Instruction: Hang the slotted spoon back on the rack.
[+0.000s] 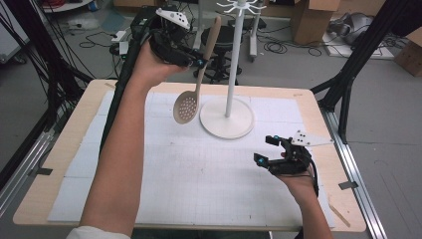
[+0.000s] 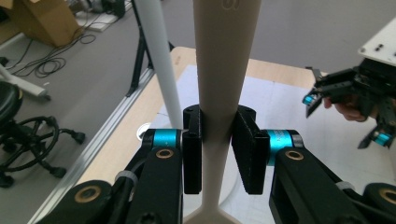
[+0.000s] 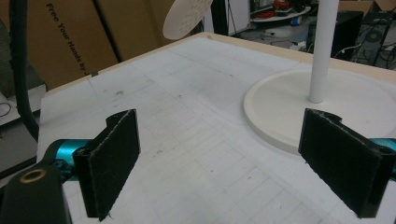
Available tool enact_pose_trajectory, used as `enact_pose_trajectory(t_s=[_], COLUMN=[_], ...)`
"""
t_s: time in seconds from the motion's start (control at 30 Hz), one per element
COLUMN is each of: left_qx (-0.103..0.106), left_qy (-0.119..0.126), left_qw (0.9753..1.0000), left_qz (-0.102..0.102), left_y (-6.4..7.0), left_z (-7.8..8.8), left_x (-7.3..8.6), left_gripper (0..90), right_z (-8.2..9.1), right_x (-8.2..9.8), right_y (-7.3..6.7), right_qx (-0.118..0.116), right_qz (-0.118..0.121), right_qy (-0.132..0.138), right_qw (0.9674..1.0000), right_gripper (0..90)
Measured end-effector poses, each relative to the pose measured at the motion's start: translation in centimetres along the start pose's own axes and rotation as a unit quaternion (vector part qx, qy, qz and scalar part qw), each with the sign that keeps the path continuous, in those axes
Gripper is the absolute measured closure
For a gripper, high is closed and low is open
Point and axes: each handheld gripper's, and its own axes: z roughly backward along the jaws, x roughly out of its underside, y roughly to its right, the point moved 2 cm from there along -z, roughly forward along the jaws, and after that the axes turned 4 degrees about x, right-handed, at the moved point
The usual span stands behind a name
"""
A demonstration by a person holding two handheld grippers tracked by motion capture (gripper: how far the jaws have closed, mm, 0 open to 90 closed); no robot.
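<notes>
A beige slotted spoon (image 1: 188,105) hangs in the air above the table's far middle, bowl down and handle (image 2: 219,70) up. My left gripper (image 1: 199,60) is shut on its handle, held high beside the white stand's pole (image 1: 234,59). The stand has a round base (image 1: 227,118) and hooks at its top (image 1: 241,6). My right gripper (image 1: 268,149) stands open over the mat at the right, with nothing between its jaws, close to the base (image 3: 289,102). In the right gripper view the spoon's bowl (image 3: 187,17) shows at the top.
A white gridded mat (image 1: 199,169) covers the wooden table (image 1: 69,144). Cardboard boxes (image 1: 313,20), a black stool (image 1: 219,40) and cables lie on the floor beyond the far edge. Black frame legs (image 1: 348,74) stand at the right.
</notes>
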Motion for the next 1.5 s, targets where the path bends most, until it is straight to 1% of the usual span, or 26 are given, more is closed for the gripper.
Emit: enact_pose_trajectory(t_s=[0.1,0.2,0.27,0.47,0.7,0.83,0.9,0.97,1.07,1.23,1.3,1.43,1.5], left_qx=[-0.003,-0.011,-0.013,-0.022,-0.015,-0.016,-0.018,-0.019,-0.020,-0.020,-0.018,-0.024,-0.023], left_qy=[0.001,-0.007,0.001,-0.004,-0.009,-0.014,-0.012,-0.019,-0.018,-0.024,-0.024,-0.025,-0.025], left_qw=[1.0000,0.9999,0.9999,0.9996,0.9997,0.9997,0.9996,0.9995,0.9995,0.9993,0.9993,0.9990,0.9991], left_qz=[0.005,0.007,0.011,0.019,0.015,0.015,0.018,0.018,0.017,0.022,0.023,0.027,0.027], left_y=[-0.4,-0.9,-1.1,-1.8,-1.8,-1.8,-1.8,-1.9,-1.9,-2.1,-2.1,-2.2,-2.3], left_z=[-0.1,-0.3,-0.3,-0.5,-1.1,-1.5,-1.5,-1.6,-1.8,-2.5,-2.6,-2.6,-2.7], left_x=[-0.4,-0.8,-1.1,-1.2,-1.5,-1.7,-1.8,-2.1,-2.3,-2.1,-2.1,-2.0,-2.0], left_gripper=[74.4,74.4,74.4,74.4,74.4,74.4,74.4,74.4,74.4,74.4,74.3,74.3,74.3], right_z=[0.1,0.1,0.1,0.2,0.3,0.3,0.4,0.4,0.5,0.5,0.5,0.4,0.4], right_x=[0.0,0.0,0.0,0.1,0.1,0.1,0.1,0.1,0.1,0.1,0.1,0.1,0.1], right_y=[0.0,0.0,0.0,0.0,0.0,-0.1,-0.1,0.0,0.0,0.0,0.0,-0.1,-0.1], right_qx=[-0.001,-0.002,-0.003,-0.003,-0.003,-0.004,-0.004,-0.004,-0.005,-0.006,-0.006,-0.007,-0.007], right_qz=[-0.001,-0.001,-0.002,-0.002,-0.004,-0.004,-0.003,-0.004,-0.004,-0.004,-0.004,-0.004,-0.004], right_qy=[0.003,0.003,0.003,0.004,0.005,0.005,0.006,0.007,0.008,0.008,0.009,0.008,0.007], right_qw=[1.0000,1.0000,1.0000,1.0000,1.0000,1.0000,1.0000,1.0000,1.0000,0.9999,0.9999,0.9999,0.9999], right_gripper=[12.0,12.0,12.0,12.0,12.0,12.0,12.0,12.0,12.0,12.0,12.0,12.0,12.0])
